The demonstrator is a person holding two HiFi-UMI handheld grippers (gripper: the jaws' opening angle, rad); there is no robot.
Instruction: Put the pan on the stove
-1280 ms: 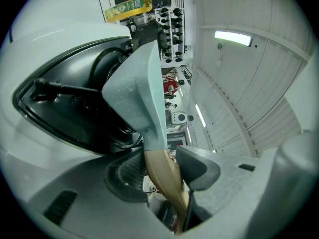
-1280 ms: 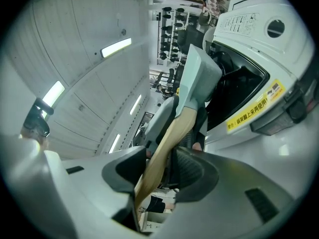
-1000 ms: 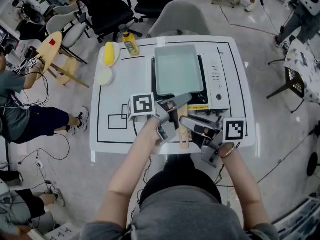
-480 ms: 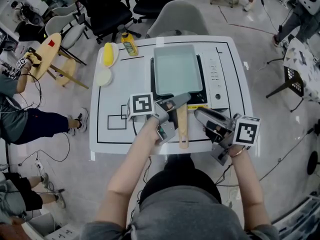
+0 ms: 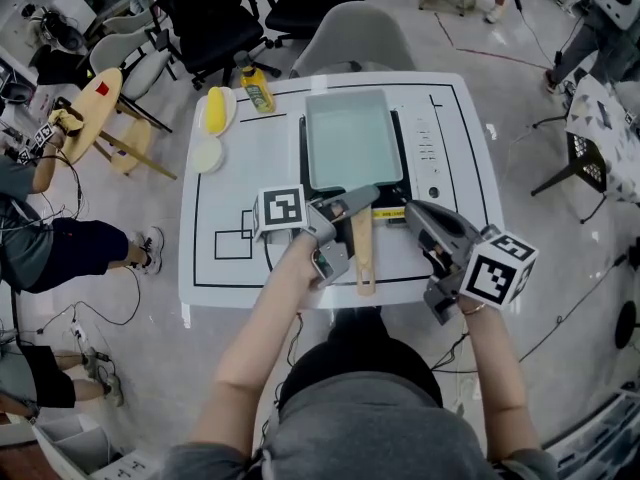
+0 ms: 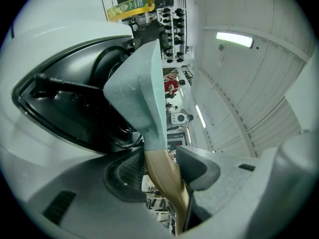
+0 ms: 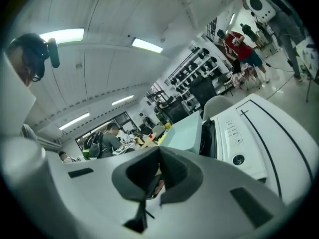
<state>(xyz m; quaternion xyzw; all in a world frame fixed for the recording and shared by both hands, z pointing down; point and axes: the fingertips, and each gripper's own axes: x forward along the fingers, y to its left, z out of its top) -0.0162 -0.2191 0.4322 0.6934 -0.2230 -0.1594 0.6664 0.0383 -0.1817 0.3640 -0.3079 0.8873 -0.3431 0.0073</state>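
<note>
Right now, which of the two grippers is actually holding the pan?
The left gripper: its jaws clamp the wooden handle of the pan. The right gripper, beside the handle, has just been closing its jaws with nothing between them.

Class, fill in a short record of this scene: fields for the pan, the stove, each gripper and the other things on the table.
pan: pale green, rectangular, resting on the stove
stove: on the table, under the pan
left gripper: shut on the pan's wooden handle
right gripper: jaws just closed, nothing between them, right of the handle
other things: yellow bottle, plate with a yellow item, white dish, at the table's far left
</note>
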